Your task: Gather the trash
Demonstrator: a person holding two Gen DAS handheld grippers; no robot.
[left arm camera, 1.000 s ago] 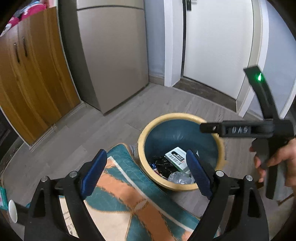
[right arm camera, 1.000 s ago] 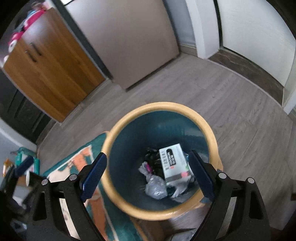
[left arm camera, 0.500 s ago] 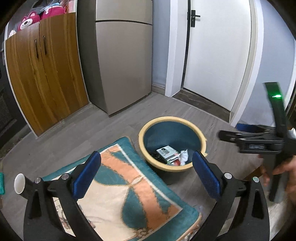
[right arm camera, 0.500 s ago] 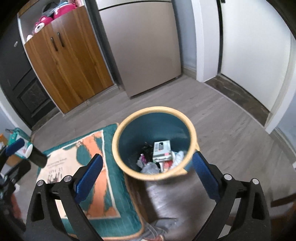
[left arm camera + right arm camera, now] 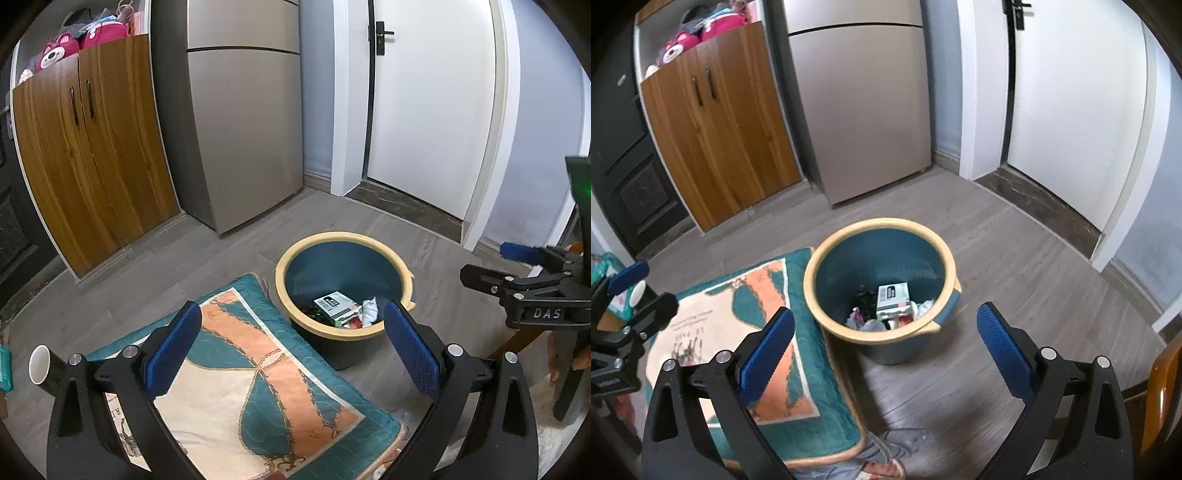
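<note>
Judging the paper cup (image 5: 40, 364) light and crushable, I'd pinch its rim gently. Both hand-held grippers, left (image 5: 291, 349) and right (image 5: 884, 349), gape empty above the trash bin (image 5: 827, 258).

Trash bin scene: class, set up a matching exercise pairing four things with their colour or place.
Things:
1. trash bin
2. rug
3. cabinet
4. white box

Descriptions:
A. brown wood, two doors
B. inside the bin
C. teal, orange and cream
D. blue with a yellow rim

Pairs: 1-D, 2-C, 3-A, 4-B
</note>
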